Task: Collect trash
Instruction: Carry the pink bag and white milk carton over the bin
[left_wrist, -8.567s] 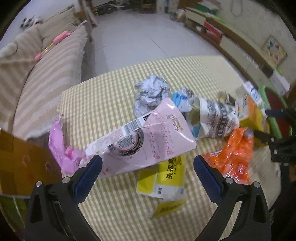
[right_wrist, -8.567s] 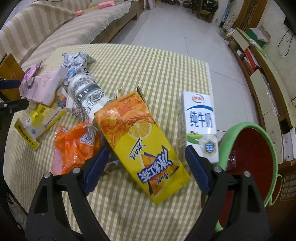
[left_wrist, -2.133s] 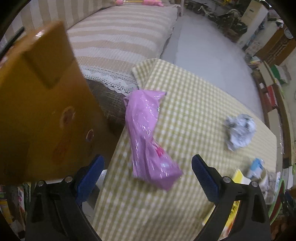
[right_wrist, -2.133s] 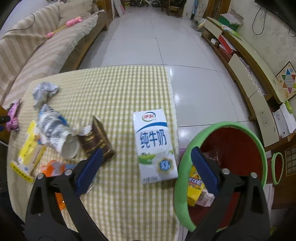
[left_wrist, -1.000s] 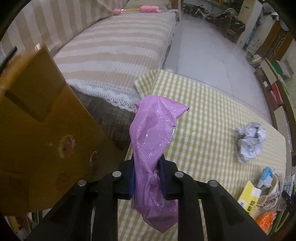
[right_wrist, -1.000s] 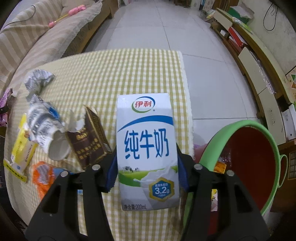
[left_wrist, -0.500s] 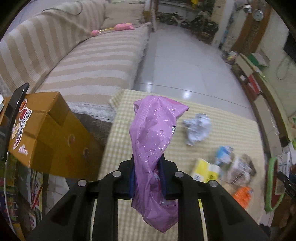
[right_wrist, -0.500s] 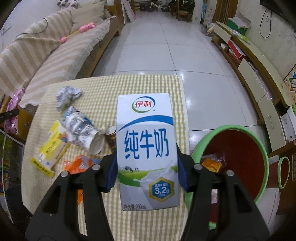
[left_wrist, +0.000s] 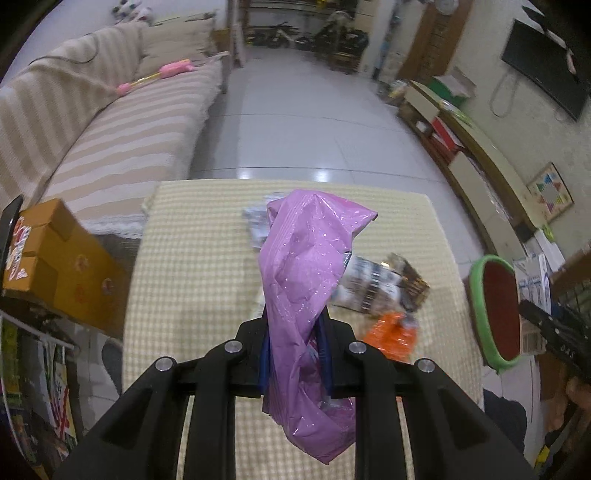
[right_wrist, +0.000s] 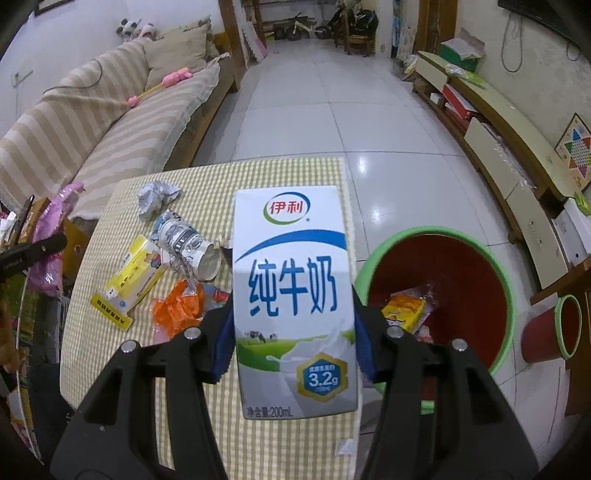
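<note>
Yellow-checked cloth covers the low table (right_wrist: 258, 173), which stands on a white tiled floor between a striped sofa (right_wrist: 110, 122) and a long wall cabinet (right_wrist: 517, 147). Above the cloth the left gripper (left_wrist: 293, 350) is clenched on a crumpled purple plastic bag (left_wrist: 306, 266), which sticks up between its fingers and hangs below them. The right gripper (right_wrist: 295, 339) clamps a white and blue milk carton (right_wrist: 293, 295) upright, held over the table edge just beside the red bin (right_wrist: 461, 280) with a green rim; a yellow carton (right_wrist: 404, 312) lies inside it. On the table lie a crumpled paper ball (right_wrist: 157, 197), a patterned paper cup (right_wrist: 188, 245) on its side, a yellow box (right_wrist: 129, 282) and an orange wrapper (right_wrist: 181, 306). A cardboard box (left_wrist: 62, 262) sits beside the table's left edge
</note>
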